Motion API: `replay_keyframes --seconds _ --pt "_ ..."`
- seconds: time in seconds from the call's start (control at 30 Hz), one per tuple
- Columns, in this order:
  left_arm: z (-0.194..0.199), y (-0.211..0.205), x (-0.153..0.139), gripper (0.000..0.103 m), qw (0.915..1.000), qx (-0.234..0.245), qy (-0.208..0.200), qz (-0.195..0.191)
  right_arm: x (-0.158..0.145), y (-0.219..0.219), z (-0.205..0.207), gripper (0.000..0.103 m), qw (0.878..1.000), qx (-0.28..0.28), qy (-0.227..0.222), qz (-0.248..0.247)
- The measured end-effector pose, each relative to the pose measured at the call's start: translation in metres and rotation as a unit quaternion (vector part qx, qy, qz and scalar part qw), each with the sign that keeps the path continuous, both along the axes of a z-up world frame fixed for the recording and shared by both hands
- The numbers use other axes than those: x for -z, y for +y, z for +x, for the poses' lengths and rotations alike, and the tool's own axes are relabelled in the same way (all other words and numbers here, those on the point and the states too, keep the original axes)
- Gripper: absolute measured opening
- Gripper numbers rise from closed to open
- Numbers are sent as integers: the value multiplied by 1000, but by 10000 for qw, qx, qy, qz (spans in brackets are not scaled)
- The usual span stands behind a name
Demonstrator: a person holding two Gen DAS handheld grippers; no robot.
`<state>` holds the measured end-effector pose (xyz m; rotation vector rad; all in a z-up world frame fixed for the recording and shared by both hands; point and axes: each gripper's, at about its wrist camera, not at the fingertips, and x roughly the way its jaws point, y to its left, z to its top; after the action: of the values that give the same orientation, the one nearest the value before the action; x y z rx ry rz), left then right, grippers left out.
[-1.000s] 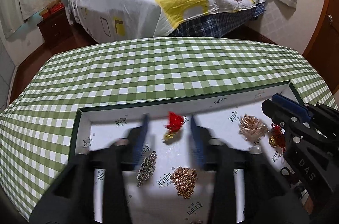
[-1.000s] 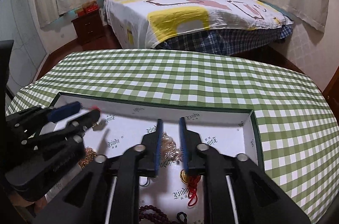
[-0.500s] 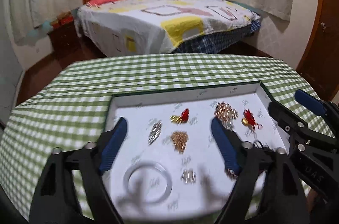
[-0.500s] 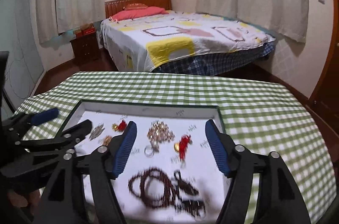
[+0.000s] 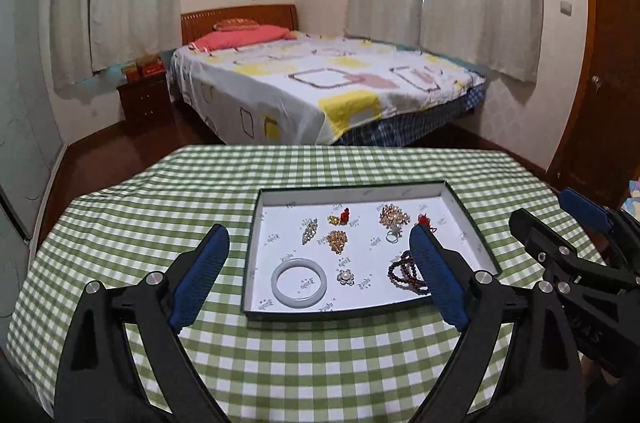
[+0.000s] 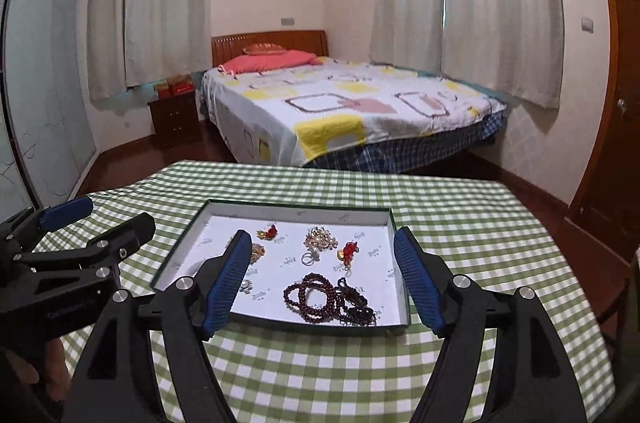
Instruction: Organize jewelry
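Observation:
A shallow white-lined tray (image 5: 360, 313) lies on the green checked tablecloth (image 5: 320, 363). In it are a white bangle (image 5: 299, 282), a dark red bead string (image 6: 316, 297), a gold chain pile (image 5: 337, 240), a rose-gold cluster (image 5: 394, 214), a silver brooch (image 5: 309, 231), a small ring (image 6: 307, 258) and two red-and-gold charms (image 5: 340, 217) (image 6: 347, 251). My left gripper (image 5: 318, 237) hangs above and short of the tray, jaws opening, nothing between them. My right gripper (image 6: 322, 238) does the same beside it, jaws opening and empty.
The table's rounded far edge (image 5: 340, 149) drops toward a dark wooden floor. Beyond stand a bed (image 5: 320, 91), a nightstand (image 5: 146, 101) and a wooden door (image 5: 600, 63) at right. A person's hand (image 6: 52, 363) holds the left gripper's handle.
Both grippers drew back and rose away from the tray, and their jaws spread wide. The charm and the cluster they stood over stay in the tray, now seen whole.

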<state>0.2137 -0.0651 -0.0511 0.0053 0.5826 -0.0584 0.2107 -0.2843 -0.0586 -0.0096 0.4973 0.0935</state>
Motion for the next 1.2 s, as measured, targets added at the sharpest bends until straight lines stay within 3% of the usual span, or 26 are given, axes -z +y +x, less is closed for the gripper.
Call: replay_keyframes --seconds 0.4,1.2 --pt "-43 12 -22 90 9996 -138 -225 -29 -15 0 -35 71 9997 -22 -243 -38" --pt "-62 23 -28 90 9990 -235 -360 -75 -20 7 -54 71 9992 -104 -372 -61"
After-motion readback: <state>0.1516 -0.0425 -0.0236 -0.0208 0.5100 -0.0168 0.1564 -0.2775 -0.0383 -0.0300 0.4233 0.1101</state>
